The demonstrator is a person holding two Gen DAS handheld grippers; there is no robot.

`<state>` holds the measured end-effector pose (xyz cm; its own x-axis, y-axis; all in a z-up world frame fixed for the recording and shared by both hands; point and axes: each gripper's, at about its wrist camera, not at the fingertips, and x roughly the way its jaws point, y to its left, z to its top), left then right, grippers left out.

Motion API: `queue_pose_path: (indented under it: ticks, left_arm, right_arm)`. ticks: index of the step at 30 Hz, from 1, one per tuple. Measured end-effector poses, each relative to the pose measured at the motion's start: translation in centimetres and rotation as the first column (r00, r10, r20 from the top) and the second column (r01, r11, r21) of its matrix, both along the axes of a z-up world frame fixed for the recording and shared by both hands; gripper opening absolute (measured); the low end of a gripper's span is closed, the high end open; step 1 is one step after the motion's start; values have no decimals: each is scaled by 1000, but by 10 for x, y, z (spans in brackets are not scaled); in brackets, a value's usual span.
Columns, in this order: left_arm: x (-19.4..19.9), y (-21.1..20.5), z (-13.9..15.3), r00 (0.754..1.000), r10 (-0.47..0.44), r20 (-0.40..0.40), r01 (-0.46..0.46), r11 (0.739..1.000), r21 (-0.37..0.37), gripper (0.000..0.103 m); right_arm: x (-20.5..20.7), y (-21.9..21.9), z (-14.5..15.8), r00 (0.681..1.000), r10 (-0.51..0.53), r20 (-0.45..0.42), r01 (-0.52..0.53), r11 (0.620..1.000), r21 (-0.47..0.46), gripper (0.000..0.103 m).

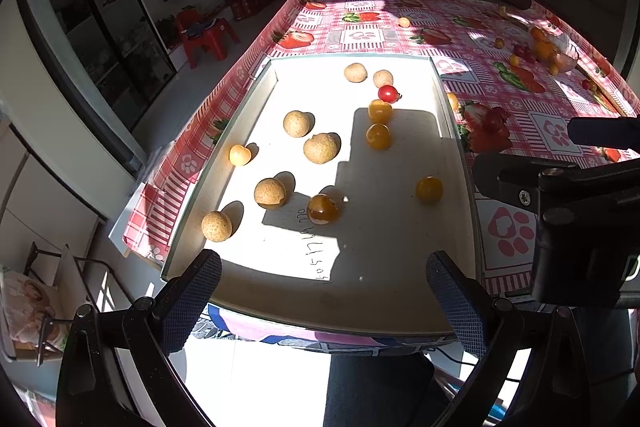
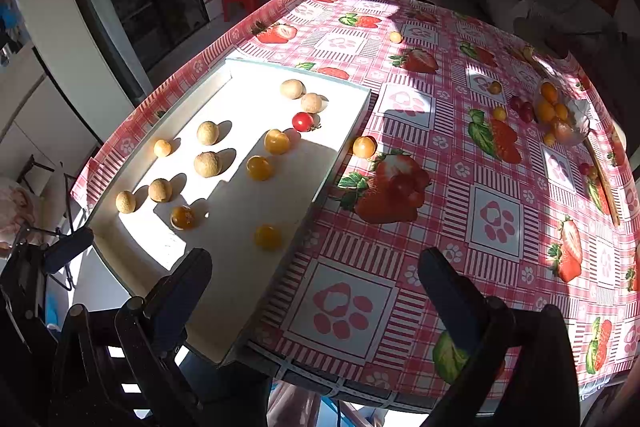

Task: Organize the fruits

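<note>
A white tray (image 1: pixel 460 155) (image 2: pixel 344 151) lies on the table's near left part. In it are several tan longans (image 1: pixel 320 148) (image 2: pixel 207 164), several yellow cherry tomatoes (image 1: pixel 378 136) (image 2: pixel 259 167) and one red cherry tomato (image 1: pixel 388 93) (image 2: pixel 303 121). One yellow tomato (image 2: pixel 364 147) lies on the cloth just right of the tray. My left gripper (image 1: pixel 324 287) is open and empty over the tray's near edge. My right gripper (image 2: pixel 316 291) is open and empty over the tray's near right corner.
A strawberry-print tablecloth (image 2: pixel 496 219) covers the table. A clear bowl (image 2: pixel 568 123) with yellow and red fruit stands at the far right, with loose small fruits (image 2: pixel 520 107) beside it. One small fruit (image 2: pixel 395 37) lies at the far middle. My right gripper's body (image 1: pixel 580 219) shows in the left wrist view.
</note>
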<state>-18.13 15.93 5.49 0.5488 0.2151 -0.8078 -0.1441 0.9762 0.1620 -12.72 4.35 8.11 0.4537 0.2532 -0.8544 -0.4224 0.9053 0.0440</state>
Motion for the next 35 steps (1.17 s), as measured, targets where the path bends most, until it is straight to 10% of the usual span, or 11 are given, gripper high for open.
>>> queue_pose_path:
  ticks: [35]
  left_arm:
    - [-1,3,-2,1000,-14,8,14,1000,-27,103]
  right_arm:
    - [-2,3,-7,1000,23,-2,-23,1000,-18,103]
